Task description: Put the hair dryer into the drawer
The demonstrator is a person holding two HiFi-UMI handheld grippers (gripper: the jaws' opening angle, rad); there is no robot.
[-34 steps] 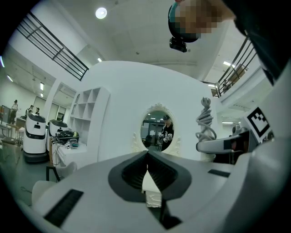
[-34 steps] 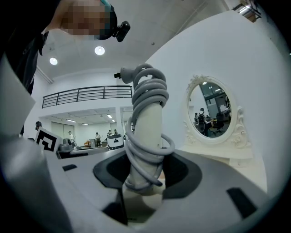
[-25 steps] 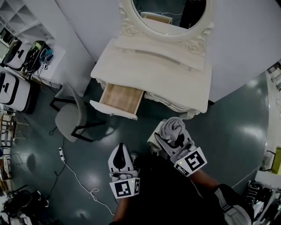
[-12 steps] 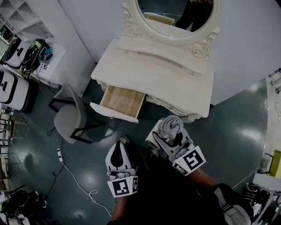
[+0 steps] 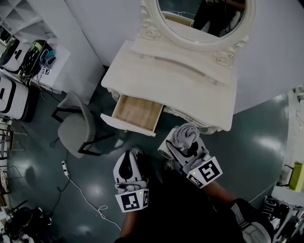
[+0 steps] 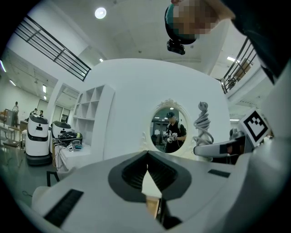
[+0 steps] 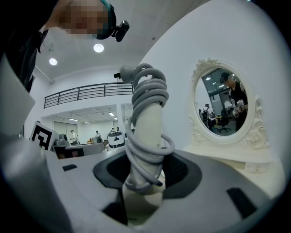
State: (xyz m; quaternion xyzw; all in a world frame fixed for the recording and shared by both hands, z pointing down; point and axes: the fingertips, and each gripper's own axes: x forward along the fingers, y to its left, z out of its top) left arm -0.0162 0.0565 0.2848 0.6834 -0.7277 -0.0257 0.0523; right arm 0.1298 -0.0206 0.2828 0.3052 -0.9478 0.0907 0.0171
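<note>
The left tongs [image 6: 147, 169] are pressed together, empty. The right tongs [image 7: 146, 173] clamp the cord-wrapped white hair dryer [image 7: 149, 125], held upright near the open wooden drawer [image 5: 137, 114] of the cream desk [image 5: 180, 85].

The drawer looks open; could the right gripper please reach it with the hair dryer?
Probably yes: the drawer stands open, with nothing between it and the right gripper holding the hair dryer.

Head view dim, darkest at bottom. White glare spots on shiny floor [image 5: 265, 142]. Gripper views brighter, lit by round ceiling lamps [image 6: 100, 12]. Black round corners, lines bend at edges. Hair dryer [image 7: 148, 132] close up, bit blurry. Far things sharp.
</note>
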